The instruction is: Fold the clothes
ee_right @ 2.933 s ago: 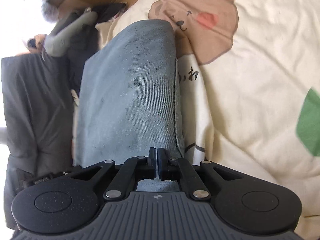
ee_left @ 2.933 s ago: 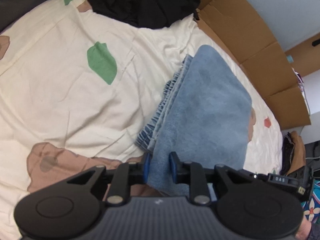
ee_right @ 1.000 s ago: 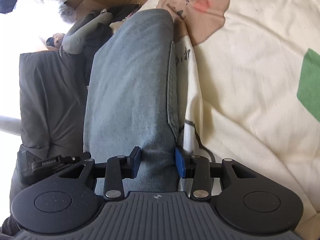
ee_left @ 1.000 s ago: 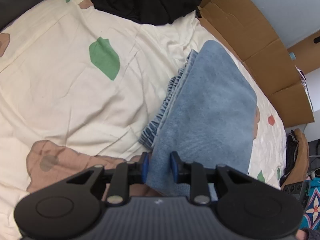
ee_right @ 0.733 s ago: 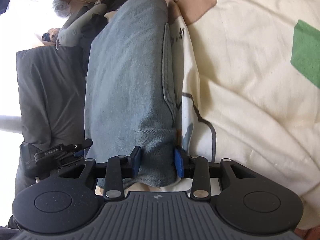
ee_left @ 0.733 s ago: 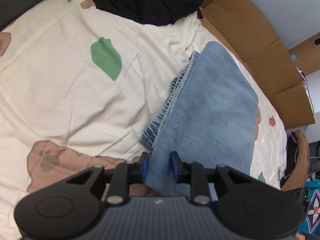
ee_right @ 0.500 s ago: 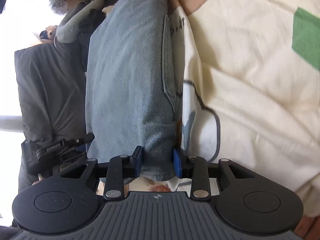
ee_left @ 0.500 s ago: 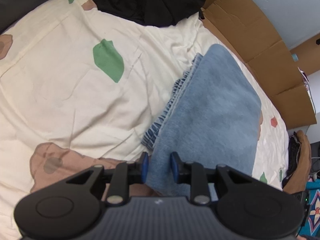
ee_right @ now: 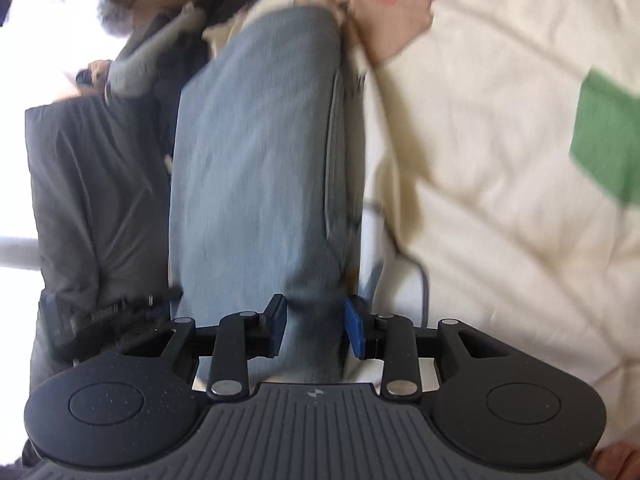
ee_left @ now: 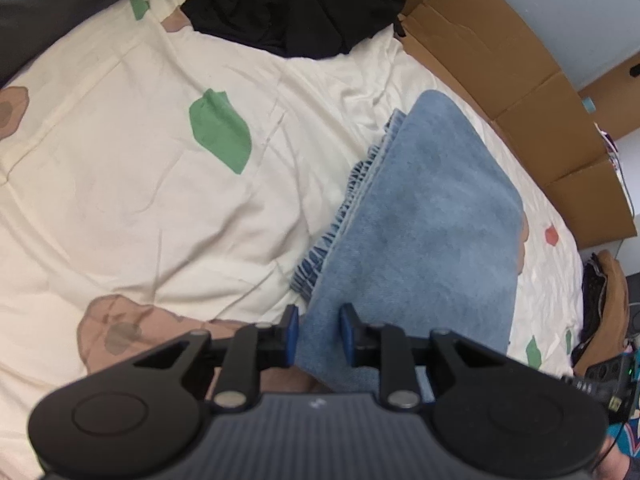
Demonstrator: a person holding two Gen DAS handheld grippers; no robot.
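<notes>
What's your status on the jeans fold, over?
Left gripper clamped on the folded jeans. Right gripper astride the other end, jaws just eased wider, grip unclear. Black clothing lies apart; nothing in the way.

The right claw has just been opening slightly around the near end of the folded jeans, which lie blurred on the cream bed sheet.

One folded pair of blue jeans lies on one cream bed sheet. One black cloth pile sits past the jeans. Two green patches are left of them.
</notes>
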